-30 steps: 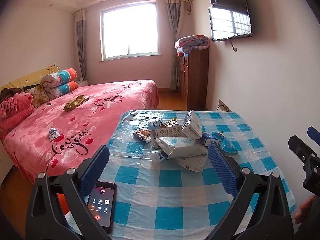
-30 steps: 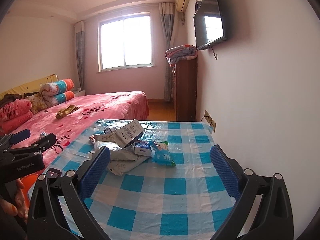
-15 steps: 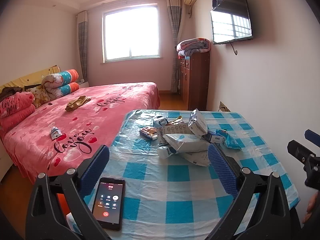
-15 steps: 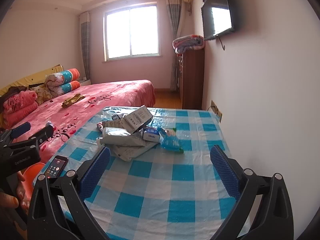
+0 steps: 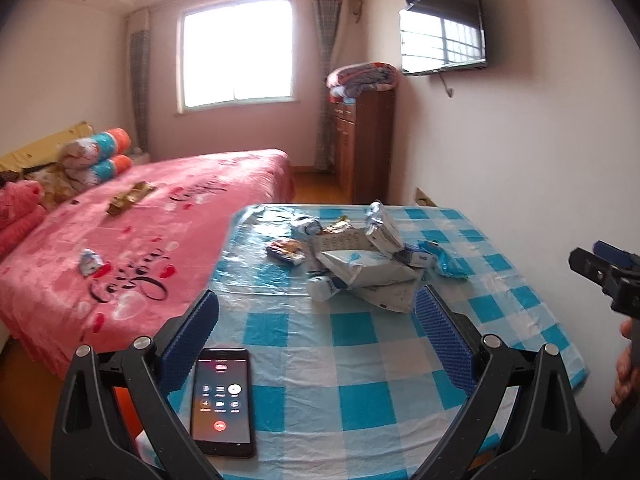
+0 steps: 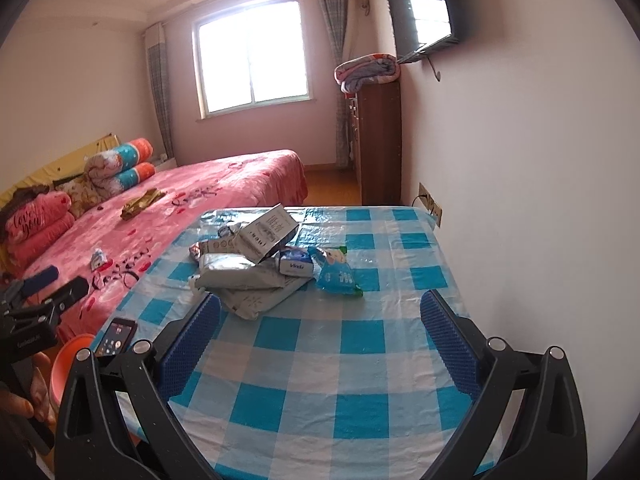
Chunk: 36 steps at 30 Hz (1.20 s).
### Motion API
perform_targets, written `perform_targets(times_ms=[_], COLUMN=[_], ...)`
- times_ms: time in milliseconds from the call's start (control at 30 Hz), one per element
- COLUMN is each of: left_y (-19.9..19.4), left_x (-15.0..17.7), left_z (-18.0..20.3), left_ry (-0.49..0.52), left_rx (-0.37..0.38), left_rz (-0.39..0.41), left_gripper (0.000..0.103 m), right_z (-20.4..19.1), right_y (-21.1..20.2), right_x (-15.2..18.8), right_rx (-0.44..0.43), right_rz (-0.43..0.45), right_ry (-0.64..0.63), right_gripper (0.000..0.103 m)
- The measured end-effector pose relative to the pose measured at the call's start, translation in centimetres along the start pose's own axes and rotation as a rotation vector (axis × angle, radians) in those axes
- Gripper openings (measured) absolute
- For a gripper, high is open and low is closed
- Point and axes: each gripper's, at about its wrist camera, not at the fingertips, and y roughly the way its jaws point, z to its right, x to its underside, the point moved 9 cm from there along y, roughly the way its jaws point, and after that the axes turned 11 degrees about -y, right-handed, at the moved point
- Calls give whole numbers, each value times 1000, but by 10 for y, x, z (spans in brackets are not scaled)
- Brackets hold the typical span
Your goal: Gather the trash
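A pile of trash [image 5: 360, 264] lies on the blue-checked table [image 5: 352, 360]: grey plastic mailers [image 6: 248, 276], a white carton [image 6: 268, 232], a small Vinda tissue pack [image 6: 296, 266], a blue snack bag [image 6: 336, 276] and wrappers [image 5: 286, 249]. My left gripper [image 5: 316, 340] is open and empty, above the table's near edge, short of the pile. My right gripper [image 6: 320, 344] is open and empty, also short of the pile. More wrappers lie on the pink bed: a gold one [image 5: 130, 196] and a small white one [image 5: 90, 260].
A phone [image 5: 222, 402] with a lit call screen lies at the table's near left corner. An orange bin [image 6: 70, 364] stands below the table's left side. The pink bed [image 5: 132, 248] is to the left, a wall [image 6: 540, 200] to the right, a wooden dresser [image 5: 364, 144] behind.
Both grippers have drawn back and risen a little, so the table and pile look farther off. The phone now shows more fully. Jaws stay open.
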Motion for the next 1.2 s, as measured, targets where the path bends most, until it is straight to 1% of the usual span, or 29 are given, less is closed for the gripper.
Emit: perform_targets(times_ms=[33, 100, 233, 367, 533, 633, 800, 900, 933, 1033, 1133, 1200], left_y=[4, 11, 29, 55, 87, 99, 124, 140, 144, 163, 189, 203], left_x=[0, -1, -3, -6, -10, -9, -9, -13, -13, -12, -3, 6], left_z=[-1, -4, -13, -28, -33, -21, 14, 28, 30, 38, 41, 44], left_ry=[-13, -38, -79, -142, -188, -176, -84, -40, -37, -36, -23, -32], left_rx=[29, 62, 92, 76, 50, 77, 141, 173, 177, 223, 207, 215], left_rz=[-23, -45, -87, -138, -181, -197, -232, -256, -261, -296, -335, -361], left_gripper=[99, 99, 99, 99, 99, 99, 99, 99, 99, 99, 99, 99], right_z=[4, 10, 19, 25, 30, 32, 34, 35, 36, 39, 43, 45], right_y=[3, 11, 32, 59, 89, 102, 127, 142, 146, 159, 177, 187], right_x=[0, 1, 4, 9, 19, 24, 28, 28, 28, 27, 27, 28], right_rx=[-2, -15, -48, -64, -85, -93, -127, -140, -149, -168, -178, -183], right_rz=[0, -15, -52, -83, -129, -145, -195, -220, -229, -245, -272, -288], right_ry=[12, 39, 70, 77, 92, 96, 111, 112, 120, 143, 158, 162], right_gripper=[99, 99, 99, 99, 99, 99, 99, 99, 99, 99, 98, 98])
